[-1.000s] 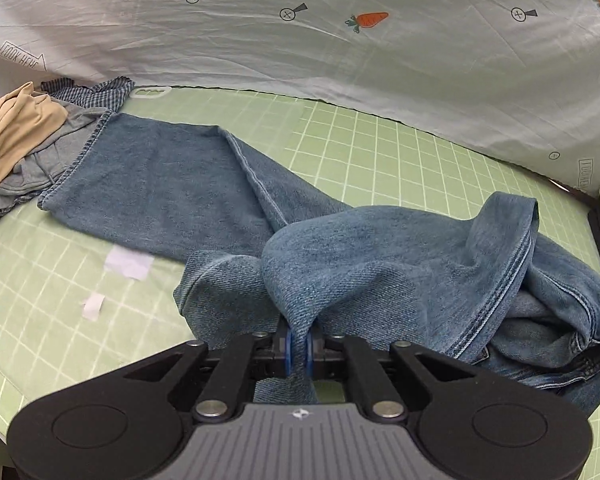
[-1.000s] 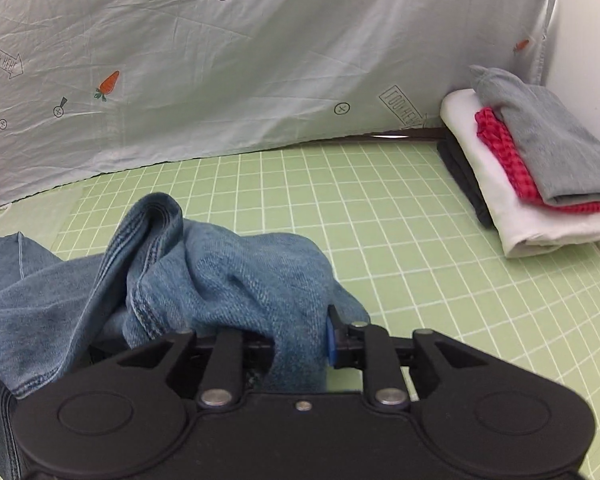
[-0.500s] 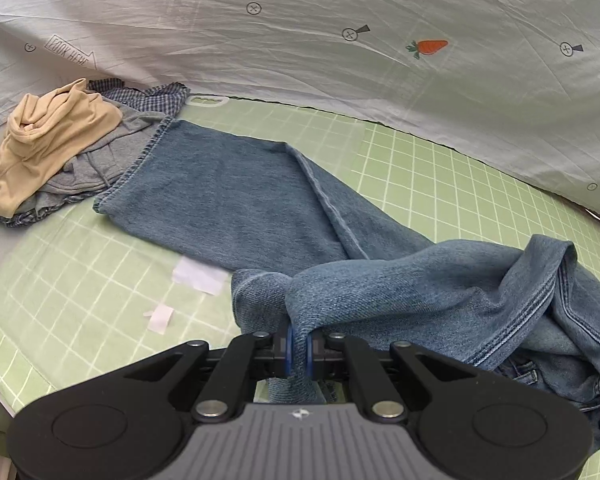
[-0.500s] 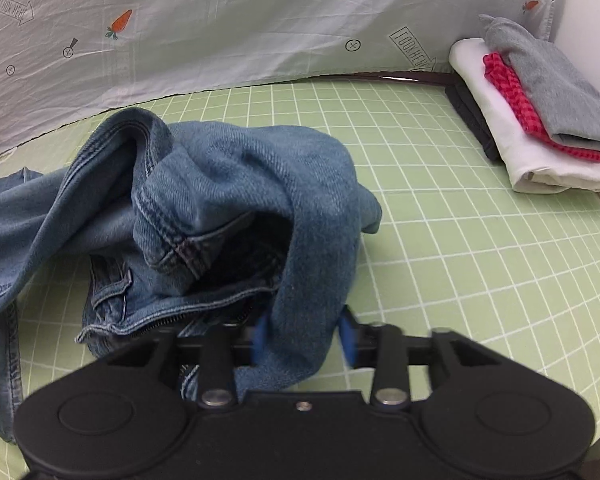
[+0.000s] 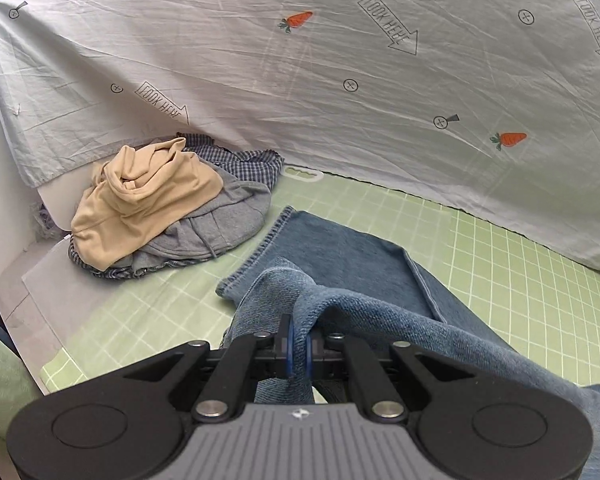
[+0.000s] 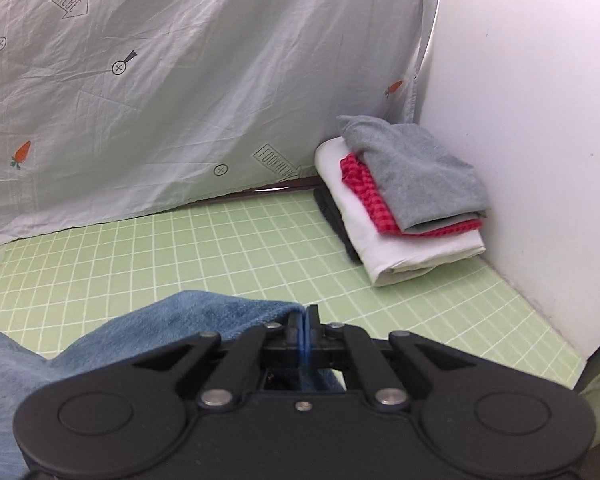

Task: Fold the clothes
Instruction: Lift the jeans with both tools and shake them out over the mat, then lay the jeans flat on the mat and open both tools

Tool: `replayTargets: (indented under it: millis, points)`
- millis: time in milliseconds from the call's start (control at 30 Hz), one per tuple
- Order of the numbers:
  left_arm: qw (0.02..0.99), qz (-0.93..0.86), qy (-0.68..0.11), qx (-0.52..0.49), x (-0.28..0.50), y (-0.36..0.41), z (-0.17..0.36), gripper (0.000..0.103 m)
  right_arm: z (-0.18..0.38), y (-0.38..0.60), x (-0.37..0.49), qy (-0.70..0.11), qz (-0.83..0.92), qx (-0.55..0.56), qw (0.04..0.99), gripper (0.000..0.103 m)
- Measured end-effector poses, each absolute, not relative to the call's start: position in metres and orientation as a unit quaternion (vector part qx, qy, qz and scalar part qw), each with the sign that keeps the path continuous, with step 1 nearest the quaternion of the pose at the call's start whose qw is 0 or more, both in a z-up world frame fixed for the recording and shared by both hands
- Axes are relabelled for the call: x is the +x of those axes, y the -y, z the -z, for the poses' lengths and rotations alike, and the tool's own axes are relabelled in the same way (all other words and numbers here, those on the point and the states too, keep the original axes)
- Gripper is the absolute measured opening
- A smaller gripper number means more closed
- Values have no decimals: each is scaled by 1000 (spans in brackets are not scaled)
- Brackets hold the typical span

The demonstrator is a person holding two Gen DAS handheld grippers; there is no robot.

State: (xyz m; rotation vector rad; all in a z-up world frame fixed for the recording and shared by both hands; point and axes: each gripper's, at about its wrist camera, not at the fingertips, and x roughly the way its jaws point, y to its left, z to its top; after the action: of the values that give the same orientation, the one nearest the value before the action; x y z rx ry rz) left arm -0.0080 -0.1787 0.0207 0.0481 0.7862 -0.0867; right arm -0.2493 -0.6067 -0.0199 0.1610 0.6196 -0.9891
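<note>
Blue jeans [image 5: 340,264], green gridded mat [image 6: 220,248]

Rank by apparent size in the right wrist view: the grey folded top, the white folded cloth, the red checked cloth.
1. white folded cloth and grey folded top: alike in visible area, so unranked; the white one is partly covered.
2. red checked cloth: smallest showing, mostly hidden under the grey top.

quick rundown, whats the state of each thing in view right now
jeans: unfolded, one leg flat on the mat, pinched by both grippers
left gripper: shut on jeans
right gripper: shut on jeans
unsorted pile: crumpled heap
folded stack: neatly folded in the corner
</note>
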Motion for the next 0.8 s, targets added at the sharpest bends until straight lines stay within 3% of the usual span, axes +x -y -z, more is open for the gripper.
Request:
replayTargets:
  millis: [233, 433, 467, 500, 533, 600, 667, 800]
  points:
    - [940, 74, -328, 49, 47, 215, -38, 6, 4, 636, -189, -256, 465, 43, 846, 1]
    - [956, 77, -276, 59, 154, 277, -45, 11, -12, 686, -93, -203, 460, 23, 864, 3]
    - [955, 72, -281, 64, 171, 287, -40, 13, -9, 692, -75, -215, 457, 17, 863, 9]
    - [953, 68, -288, 71, 182, 295, -34, 18, -5, 698, -58, -230, 452, 11, 862, 24]
    - [950, 66, -295, 75, 190, 301, -28, 21, -2, 697, -49, -235, 450, 5, 862, 32]
    - [942, 72, -321, 61, 192, 301, -11, 37, 8, 691, -43, -244, 442, 1, 864, 49]
    - [928, 79, -361, 55, 181, 294, 14, 42, 23, 683, -48, -260, 428, 17, 866, 53]
    - [883, 66, -457, 80, 147, 277, 75, 42, 76, 675, -83, -329, 422, 122, 836, 53]
